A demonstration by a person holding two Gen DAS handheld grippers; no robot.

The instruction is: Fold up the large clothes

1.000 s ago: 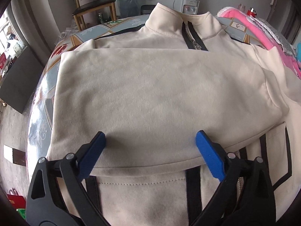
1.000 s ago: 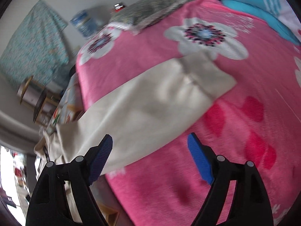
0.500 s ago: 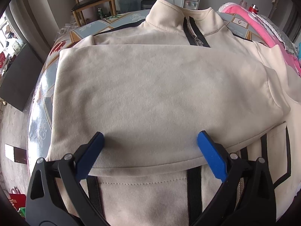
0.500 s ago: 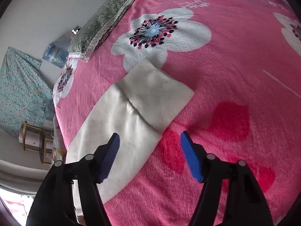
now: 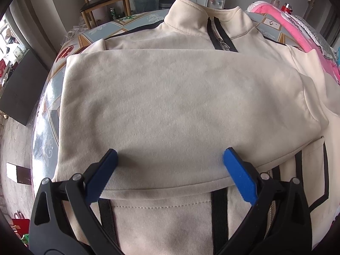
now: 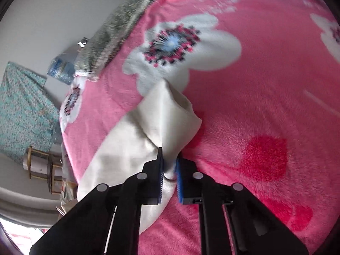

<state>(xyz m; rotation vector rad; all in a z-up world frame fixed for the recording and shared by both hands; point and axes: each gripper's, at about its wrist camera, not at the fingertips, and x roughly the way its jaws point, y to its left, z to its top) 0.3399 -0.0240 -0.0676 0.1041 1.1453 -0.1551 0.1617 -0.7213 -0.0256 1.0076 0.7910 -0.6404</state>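
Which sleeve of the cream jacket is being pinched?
The sleeve lying on the pink blanket; the right hand-held gripper pinches it. The other sleeve lies folded, untouched.

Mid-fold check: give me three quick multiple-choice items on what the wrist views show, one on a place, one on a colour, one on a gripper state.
1. Where does the sleeve in the right wrist view lie?
A. on a pink blanket
B. on a wooden floor
C. over a chair

2. What colour is the jacket?
A. navy
B. cream with black trim
C. green

3. How is the right gripper?
A. wide open over bare blanket
B. out of view
C. shut on the sleeve

Answers:
1 A, the pink blanket surrounds it.
2 B, cream cloth with a black zip band.
3 C, its jaws have just closed and the pads pinch cloth near the cuff.
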